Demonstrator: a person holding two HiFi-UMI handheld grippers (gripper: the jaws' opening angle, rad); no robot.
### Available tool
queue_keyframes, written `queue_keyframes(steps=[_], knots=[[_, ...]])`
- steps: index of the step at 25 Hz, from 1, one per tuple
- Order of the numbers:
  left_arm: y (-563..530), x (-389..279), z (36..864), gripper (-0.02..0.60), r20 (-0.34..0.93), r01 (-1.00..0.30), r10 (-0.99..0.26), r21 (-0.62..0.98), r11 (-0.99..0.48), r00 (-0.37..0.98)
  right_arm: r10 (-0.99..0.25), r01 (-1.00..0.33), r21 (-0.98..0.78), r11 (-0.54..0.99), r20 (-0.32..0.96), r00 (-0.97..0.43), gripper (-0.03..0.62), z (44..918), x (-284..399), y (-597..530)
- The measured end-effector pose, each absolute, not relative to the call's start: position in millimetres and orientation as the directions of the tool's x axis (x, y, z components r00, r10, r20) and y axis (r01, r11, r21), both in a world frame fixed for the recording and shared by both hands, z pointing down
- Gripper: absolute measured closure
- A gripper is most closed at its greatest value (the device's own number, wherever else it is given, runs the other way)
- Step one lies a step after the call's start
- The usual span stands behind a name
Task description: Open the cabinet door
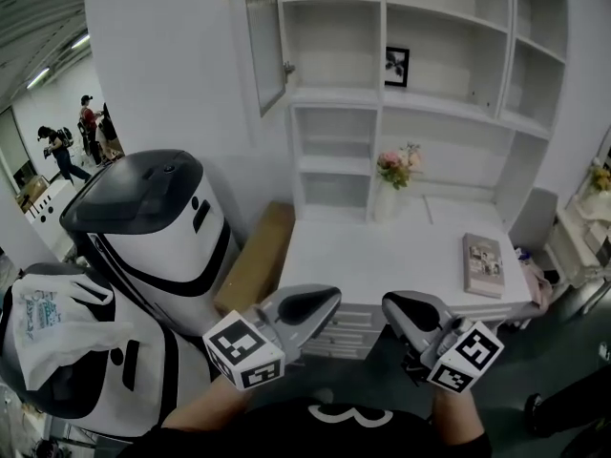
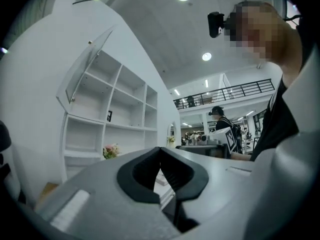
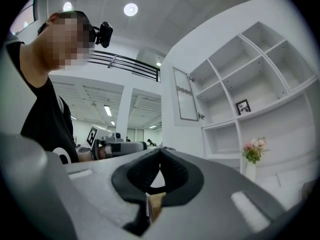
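Left tool (image 1: 310, 305) and right tool (image 1: 410, 311) hang clenched on nothing well below the cabinet door (image 1: 264, 36), likely because it already stands swung open.

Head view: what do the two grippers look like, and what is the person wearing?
Both the left gripper and the right gripper have smooth grey shells with black padded jaws. Each carries a white cube printed with black square markers. The person wears a black top with a white print.
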State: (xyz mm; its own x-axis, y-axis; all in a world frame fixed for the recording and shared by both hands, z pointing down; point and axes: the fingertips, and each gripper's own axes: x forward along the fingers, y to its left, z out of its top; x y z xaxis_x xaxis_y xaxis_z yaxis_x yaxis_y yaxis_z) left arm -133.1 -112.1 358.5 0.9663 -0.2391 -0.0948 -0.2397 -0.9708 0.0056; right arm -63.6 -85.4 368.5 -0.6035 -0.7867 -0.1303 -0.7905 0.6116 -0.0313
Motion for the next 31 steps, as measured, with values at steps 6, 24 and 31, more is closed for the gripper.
queue_keyframes(steps=[6,24,31], knots=[[-94.3,-145.3,369.2,0.572,-0.108,-0.255,-0.260,0.061,-0.965,0.960,-0.785,-0.788,-0.032,0.614,-0.122,-0.607,0.591,381.3,-70.4,-65.7],[-86.5,-134.6,374.0,0.572,-0.098,-0.240,-0.245,0.065,-0.969,0.964,-0.794,-0.794,-0.064,0.605,-0.123,-0.595,0.591,389.3,-70.3,-61.1],[-93.8,-140.3,366.4,0.572,-0.089,-0.256,-0.261,0.065,-0.965,0.961,-0.801,-0.801,-0.065,0.596,-0.127,-0.585,0.591,386.3,-68.3,-66.9]])
